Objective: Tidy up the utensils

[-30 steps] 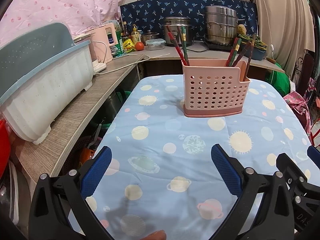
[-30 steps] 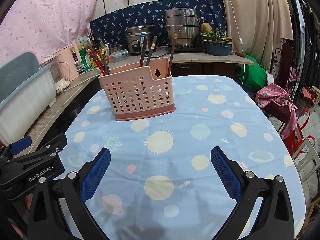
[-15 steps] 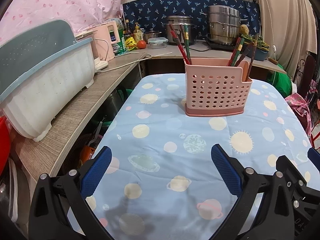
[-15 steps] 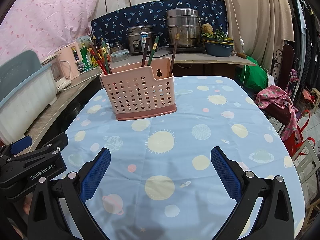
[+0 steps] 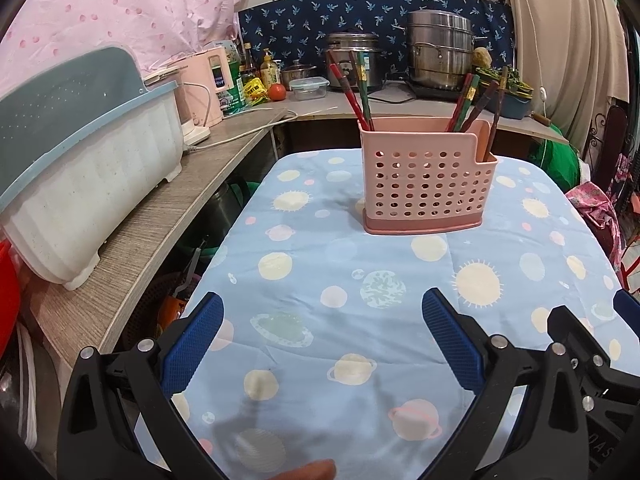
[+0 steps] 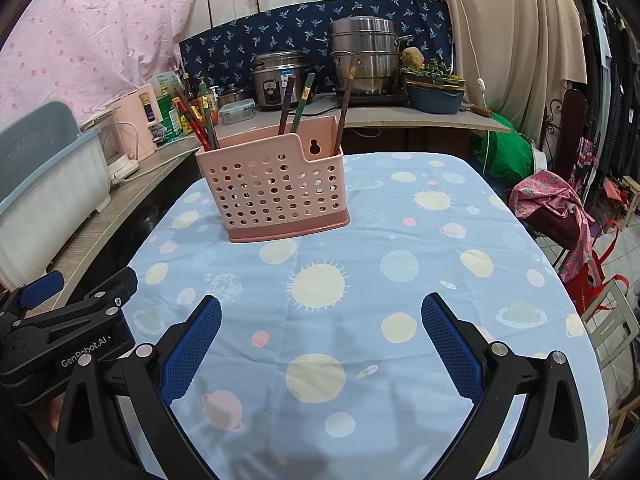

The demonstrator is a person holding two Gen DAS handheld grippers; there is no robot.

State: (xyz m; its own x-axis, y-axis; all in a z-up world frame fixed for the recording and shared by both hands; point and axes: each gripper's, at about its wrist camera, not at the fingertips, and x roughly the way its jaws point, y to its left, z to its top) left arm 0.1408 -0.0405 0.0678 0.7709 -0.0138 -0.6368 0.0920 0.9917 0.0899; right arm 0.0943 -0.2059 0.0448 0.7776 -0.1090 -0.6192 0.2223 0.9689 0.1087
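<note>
1. Left tool point(image 5: 322, 334) hovered over the near edge of the bench point(image 5: 304, 344), fingers spread wide, gripping nothing.
2. To its left, on a side counter, sat a white dish tub point(image 5: 86, 184) with a grey-blue lid, well apart from the tool.
3. Straight ahead of the left tool and well apart from it, a pink perforated utensil caddy point(image 5: 426, 184) stood upright on the planet-print cloth.
4. Red and green chopsticks point(image 5: 354, 92) leaned in the caddy's left end; more dark chopsticks point(image 5: 472, 102) leaned in its right end.
5. Right tool point(image 6: 320, 334) also hovered released over the cloth, nothing between its blue pads point(image 6: 450, 338); the caddy lay ahead and slightly left of it.
6. The left tool's black body showed at the right tool's lower left, just beside it.
</note>
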